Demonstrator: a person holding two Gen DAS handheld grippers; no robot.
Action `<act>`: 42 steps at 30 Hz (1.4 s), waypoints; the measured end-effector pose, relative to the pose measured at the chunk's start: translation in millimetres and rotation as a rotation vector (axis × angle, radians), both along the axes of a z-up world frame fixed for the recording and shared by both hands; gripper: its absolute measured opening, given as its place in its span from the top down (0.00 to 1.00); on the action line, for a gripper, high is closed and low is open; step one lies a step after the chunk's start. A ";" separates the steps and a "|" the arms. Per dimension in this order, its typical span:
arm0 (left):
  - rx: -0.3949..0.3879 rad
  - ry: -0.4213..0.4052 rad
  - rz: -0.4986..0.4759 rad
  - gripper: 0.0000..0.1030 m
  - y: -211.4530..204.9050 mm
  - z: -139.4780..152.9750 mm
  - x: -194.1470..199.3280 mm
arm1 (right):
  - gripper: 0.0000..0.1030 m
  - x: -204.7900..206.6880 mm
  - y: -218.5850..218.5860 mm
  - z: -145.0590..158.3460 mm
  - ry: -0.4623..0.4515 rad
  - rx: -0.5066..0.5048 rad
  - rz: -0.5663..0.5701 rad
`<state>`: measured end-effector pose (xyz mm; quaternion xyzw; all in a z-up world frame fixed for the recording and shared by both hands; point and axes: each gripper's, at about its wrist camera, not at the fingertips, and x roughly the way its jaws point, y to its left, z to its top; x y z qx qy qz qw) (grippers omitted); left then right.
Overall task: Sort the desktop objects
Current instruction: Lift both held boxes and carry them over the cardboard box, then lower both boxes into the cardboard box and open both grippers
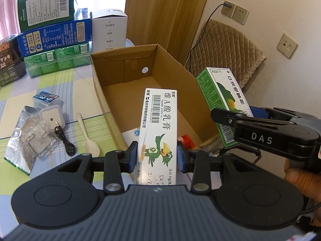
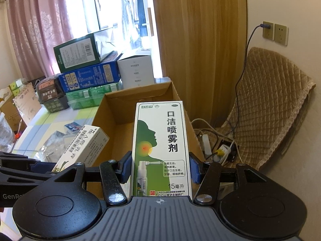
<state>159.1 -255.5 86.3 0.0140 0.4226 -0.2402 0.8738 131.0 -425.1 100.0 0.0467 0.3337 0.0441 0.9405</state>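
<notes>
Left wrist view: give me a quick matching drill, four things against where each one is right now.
Things:
1. ointment box
2. spray box
3. spoon
4. red packet

Places:
A. lying on the tablecloth left of the carton
B. clamped in the right tongs
C. clamped in the left tongs
D. on the floor of the carton

Pairs: 1-C, 2-B, 3-A, 4-D
</notes>
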 end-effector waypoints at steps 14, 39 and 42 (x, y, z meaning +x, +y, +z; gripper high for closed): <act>-0.036 0.020 0.038 0.67 -21.4 -11.6 39.8 | 0.49 39.5 -8.7 -14.4 0.030 0.003 0.016; -0.058 0.015 0.132 0.59 3.7 -25.3 54.7 | 0.48 56.8 -4.0 -33.1 0.056 0.050 0.048; -0.056 0.017 0.141 0.55 9.9 -25.0 52.5 | 0.45 55.3 -3.7 -28.0 0.038 0.050 0.039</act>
